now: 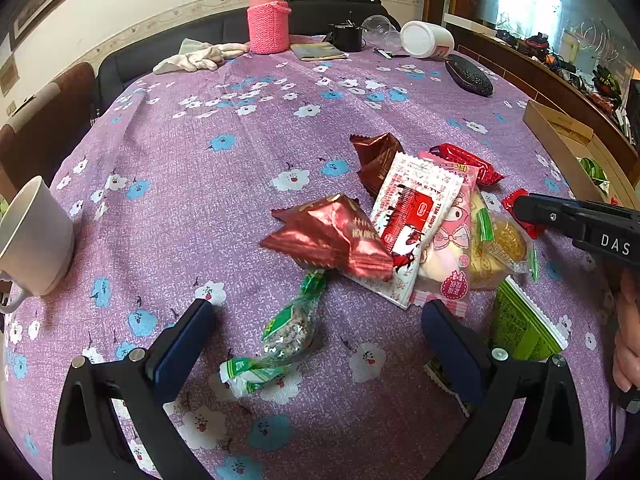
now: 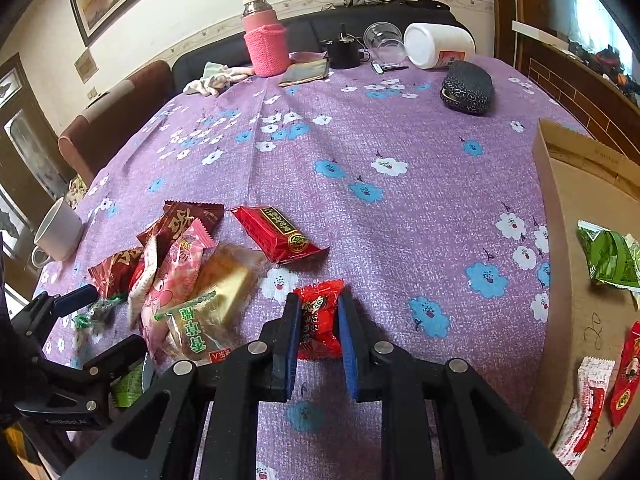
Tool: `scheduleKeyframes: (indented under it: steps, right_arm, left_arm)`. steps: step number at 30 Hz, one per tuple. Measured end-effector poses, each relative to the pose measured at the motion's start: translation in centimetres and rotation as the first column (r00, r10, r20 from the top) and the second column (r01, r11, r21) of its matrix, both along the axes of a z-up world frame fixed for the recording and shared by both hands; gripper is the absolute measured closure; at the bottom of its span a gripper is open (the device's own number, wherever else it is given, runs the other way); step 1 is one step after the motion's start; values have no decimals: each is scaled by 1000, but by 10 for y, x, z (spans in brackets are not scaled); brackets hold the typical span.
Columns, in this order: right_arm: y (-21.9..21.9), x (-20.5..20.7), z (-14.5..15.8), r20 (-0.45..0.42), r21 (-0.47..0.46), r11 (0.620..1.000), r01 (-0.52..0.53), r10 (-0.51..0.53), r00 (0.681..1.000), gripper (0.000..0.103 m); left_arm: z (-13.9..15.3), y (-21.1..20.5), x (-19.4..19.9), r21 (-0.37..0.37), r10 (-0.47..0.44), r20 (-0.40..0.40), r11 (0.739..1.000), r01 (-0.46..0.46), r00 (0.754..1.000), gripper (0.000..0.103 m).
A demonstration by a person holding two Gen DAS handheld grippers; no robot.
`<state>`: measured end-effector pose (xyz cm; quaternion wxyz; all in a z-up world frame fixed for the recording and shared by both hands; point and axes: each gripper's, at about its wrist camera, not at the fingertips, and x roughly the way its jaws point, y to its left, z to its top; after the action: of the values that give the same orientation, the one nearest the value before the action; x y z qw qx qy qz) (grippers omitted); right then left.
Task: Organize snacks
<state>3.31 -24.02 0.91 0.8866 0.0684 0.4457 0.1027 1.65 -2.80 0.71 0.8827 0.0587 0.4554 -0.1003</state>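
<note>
My left gripper (image 1: 316, 312) is open wide over the purple flowered tablecloth (image 1: 248, 168). A green-ended clear candy packet (image 1: 286, 334) lies between its fingers, untouched. Just beyond it sits a pile of snacks: a shiny red-brown packet (image 1: 334, 234), a white and red packet (image 1: 416, 216), a pink packet (image 1: 452, 248) and a yellow cake in clear wrap (image 1: 502, 248). My right gripper (image 2: 318, 312) is shut on a small red candy packet (image 2: 318, 322). A longer red packet (image 2: 278, 234) lies beyond it. The cardboard box (image 2: 576, 264) on the right holds several snacks.
A white mug (image 1: 34, 240) stands at the left edge. At the far side are a pink flask (image 1: 268, 16), a white cloth (image 1: 200, 58), a tipped white jar (image 1: 426, 39), a clear cup (image 2: 384, 40) and a black case (image 1: 469, 77). A green packet (image 1: 520, 324) lies beside my left gripper's right finger.
</note>
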Motion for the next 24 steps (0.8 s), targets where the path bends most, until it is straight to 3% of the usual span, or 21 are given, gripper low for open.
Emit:
scheduleKeyframes:
  steps: [24]
  right_arm:
    - [-4, 1, -1, -3, 37, 999, 6, -6, 1000, 83]
  left_arm:
    - [0, 0, 0, 0, 0, 0, 1000, 0, 1000, 0]
